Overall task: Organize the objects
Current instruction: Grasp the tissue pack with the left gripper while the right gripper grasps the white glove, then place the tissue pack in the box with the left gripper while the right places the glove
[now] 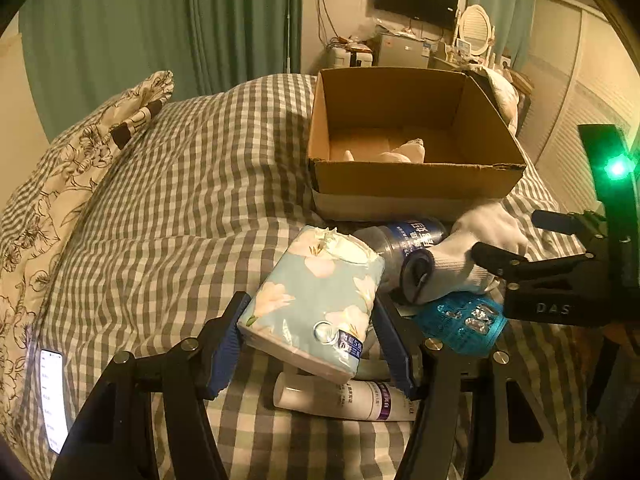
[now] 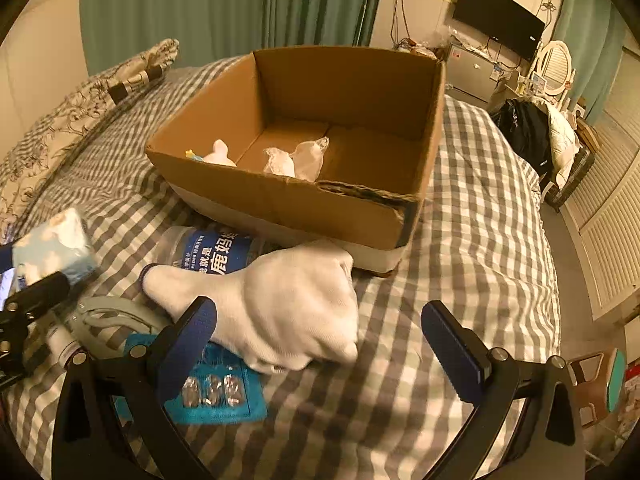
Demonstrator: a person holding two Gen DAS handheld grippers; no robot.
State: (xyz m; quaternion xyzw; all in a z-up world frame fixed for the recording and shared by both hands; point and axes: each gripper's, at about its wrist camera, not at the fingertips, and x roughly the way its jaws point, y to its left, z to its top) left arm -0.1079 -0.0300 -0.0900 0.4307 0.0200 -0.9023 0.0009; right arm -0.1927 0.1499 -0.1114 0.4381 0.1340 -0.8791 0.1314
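Observation:
My left gripper [image 1: 310, 340] is shut on a pale blue floral tissue pack [image 1: 316, 300] and holds it just above the bed; the pack also shows in the right wrist view [image 2: 56, 248]. Under it lies a white tube [image 1: 344, 400]. My right gripper [image 2: 320, 340] is open above a white glove [image 2: 288, 304], which also shows in the left wrist view [image 1: 472, 256]. A clear jar with a blue label [image 2: 212, 256] lies beside the glove. A teal blister pack [image 2: 216, 396] lies under the glove's edge. An open cardboard box [image 2: 280, 204] holds small white items [image 2: 296, 160].
The bed has a grey checked cover [image 2: 480, 240]. A floral pillow [image 1: 60, 200] lies at the left. A lit phone [image 1: 54, 396] lies at the bed's left edge. A grey curved object [image 2: 116, 320] lies near the blister pack. Bags [image 2: 532, 136] sit beyond the bed.

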